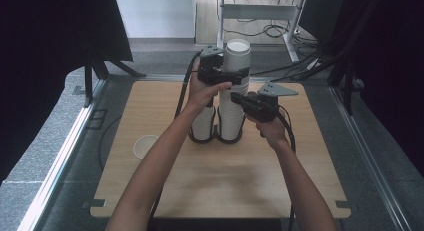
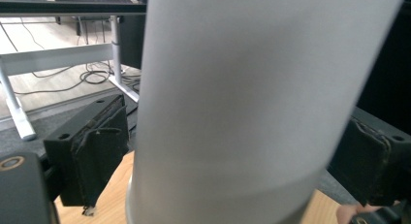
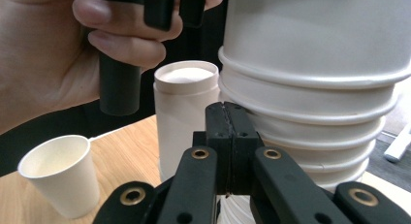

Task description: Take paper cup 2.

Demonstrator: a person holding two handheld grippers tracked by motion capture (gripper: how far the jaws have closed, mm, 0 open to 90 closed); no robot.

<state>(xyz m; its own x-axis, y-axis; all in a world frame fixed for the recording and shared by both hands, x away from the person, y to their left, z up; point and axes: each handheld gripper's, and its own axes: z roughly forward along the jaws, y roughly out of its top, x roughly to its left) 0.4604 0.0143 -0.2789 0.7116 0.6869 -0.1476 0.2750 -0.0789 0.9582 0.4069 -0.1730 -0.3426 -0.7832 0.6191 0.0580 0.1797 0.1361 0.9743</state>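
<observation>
Surface: a wooden table (image 1: 220, 176), light-grained, rectangular.
Tall stack: a tall stack of white paper cups (image 1: 233, 98) stands upright in a black two-ring holder (image 1: 216, 137), in the ring nearer the right edge, roughly mid-table and toward the far edge.
Top cup: the top cup (image 1: 237, 55) sits at the head of that stack, mouth up, above the ribbed rims of the cups beneath.
Short stack: a shorter stack (image 3: 186, 122) stands upright in the holder's other ring, just beside the tall one.
Single cup: a single cup (image 1: 145, 146) stands alone, mouth up, near the left edge, well apart from the holder.
Left gripper: the left gripper (image 1: 226, 73) is level with the top cup, on its left flank.
Left fingers: in the left gripper view the top cup's wall (image 2: 252, 107) stands between the two black pads (image 2: 97, 156), with a gap on each side; the pads are released, not pressing.
Right gripper: the right gripper (image 1: 235, 97) is at the right flank of the tall stack, lower than the left gripper.
Right fingers: clenched together, pad against pad, with nothing seen between them; their tips lie against or just short of the ribbed rims (image 3: 310, 151), and contact cannot be told.
Hands: the left hand (image 1: 205, 91) wraps its gripper's handle; the right hand (image 1: 272, 128) holds its own nearer the near edge.
</observation>
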